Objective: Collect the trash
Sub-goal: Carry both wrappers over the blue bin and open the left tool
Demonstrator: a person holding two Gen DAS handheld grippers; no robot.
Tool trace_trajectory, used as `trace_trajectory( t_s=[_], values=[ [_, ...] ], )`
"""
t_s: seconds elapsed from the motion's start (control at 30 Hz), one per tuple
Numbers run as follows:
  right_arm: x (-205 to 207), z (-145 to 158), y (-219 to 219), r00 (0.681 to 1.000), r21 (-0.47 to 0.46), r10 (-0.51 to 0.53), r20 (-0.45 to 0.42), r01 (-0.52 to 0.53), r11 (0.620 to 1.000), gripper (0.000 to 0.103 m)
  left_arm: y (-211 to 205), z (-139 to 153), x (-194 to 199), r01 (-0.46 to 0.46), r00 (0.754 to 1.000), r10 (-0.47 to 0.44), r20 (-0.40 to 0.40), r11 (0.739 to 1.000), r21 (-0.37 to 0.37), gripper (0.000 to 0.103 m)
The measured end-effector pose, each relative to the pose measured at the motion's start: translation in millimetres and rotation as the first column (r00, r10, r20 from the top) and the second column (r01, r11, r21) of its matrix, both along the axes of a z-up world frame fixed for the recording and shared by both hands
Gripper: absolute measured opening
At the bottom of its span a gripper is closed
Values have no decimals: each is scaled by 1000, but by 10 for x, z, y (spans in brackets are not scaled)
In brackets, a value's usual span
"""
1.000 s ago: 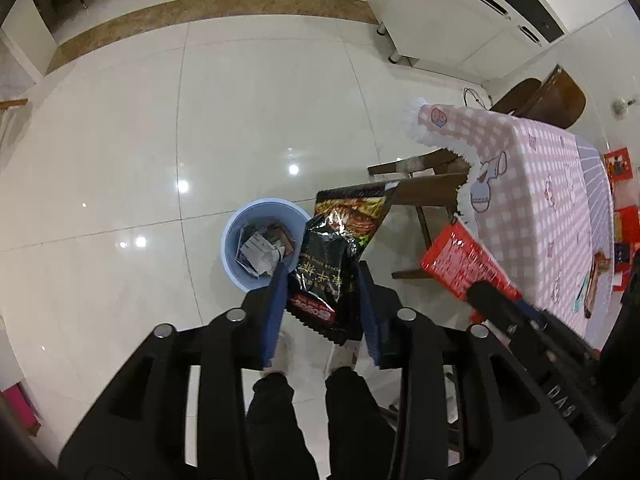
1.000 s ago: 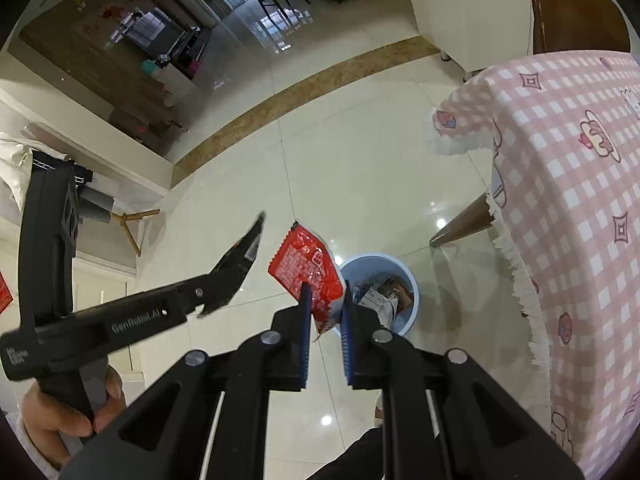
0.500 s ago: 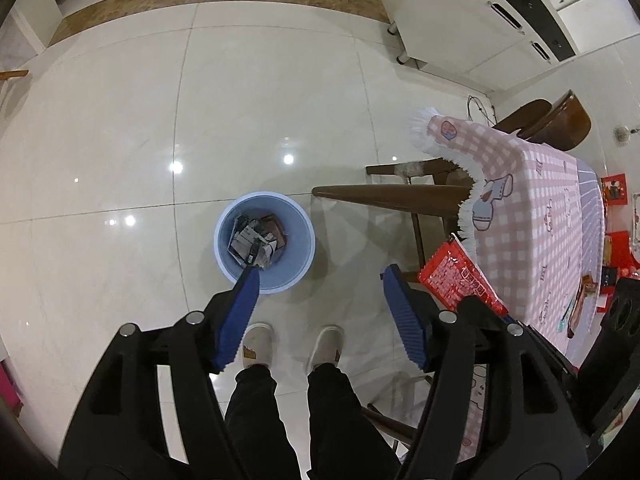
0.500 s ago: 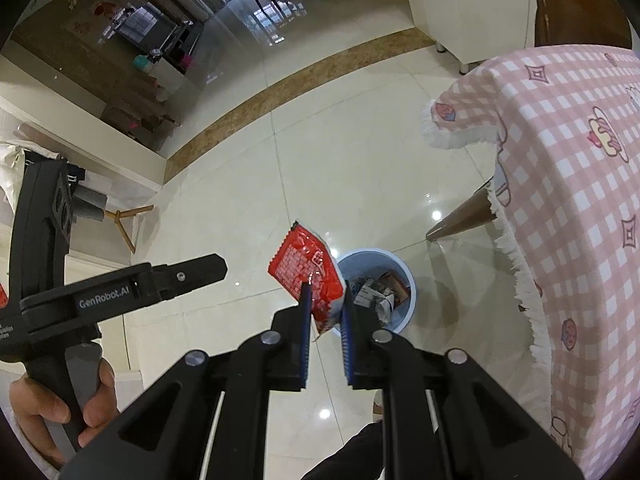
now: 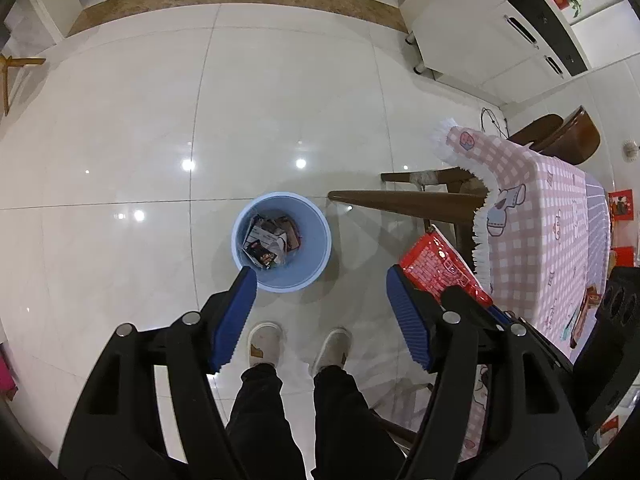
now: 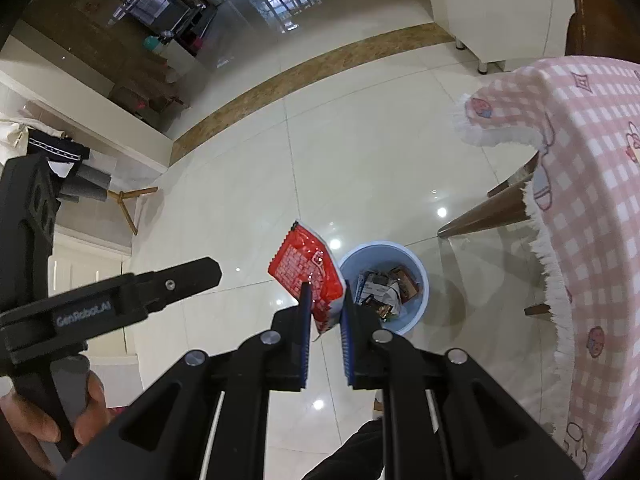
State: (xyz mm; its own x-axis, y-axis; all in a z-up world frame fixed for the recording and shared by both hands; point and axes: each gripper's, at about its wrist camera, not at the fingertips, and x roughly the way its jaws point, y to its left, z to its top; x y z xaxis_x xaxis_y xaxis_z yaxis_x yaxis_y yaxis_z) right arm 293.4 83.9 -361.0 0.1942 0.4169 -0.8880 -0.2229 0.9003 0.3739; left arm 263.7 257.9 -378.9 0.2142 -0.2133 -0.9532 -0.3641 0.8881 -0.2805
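Glossy white tile, blue trash bin holding wrappers. Left gripper opening over it, nothing between the pads. Right gripper clamped on red snack packet beside bin; checked tablecloth alongside.

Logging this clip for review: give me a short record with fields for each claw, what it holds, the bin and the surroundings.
left claw: jaws opening, nothing between them
right claw: shut on red wrapper
bin: blue, on the floor, wrappers inside
red wrapper position: held above the floor beside the bin, not yet in it
table: pink checked cloth, right of bin
person: feet behind the bin
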Motion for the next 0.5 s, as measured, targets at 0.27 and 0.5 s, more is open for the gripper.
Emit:
trace_trajectory(
  t_s=[0.27,0.5],
  values=[
    [-9,23,195,999,5,42,14,-42,999,14,82,92,-104,-16,1000,15,13,999,49,70],
    [50,8,229,999,32,40,-7,-40,999,21,119,123,-177,-30,999,29,12,997,74,72]
  ],
)
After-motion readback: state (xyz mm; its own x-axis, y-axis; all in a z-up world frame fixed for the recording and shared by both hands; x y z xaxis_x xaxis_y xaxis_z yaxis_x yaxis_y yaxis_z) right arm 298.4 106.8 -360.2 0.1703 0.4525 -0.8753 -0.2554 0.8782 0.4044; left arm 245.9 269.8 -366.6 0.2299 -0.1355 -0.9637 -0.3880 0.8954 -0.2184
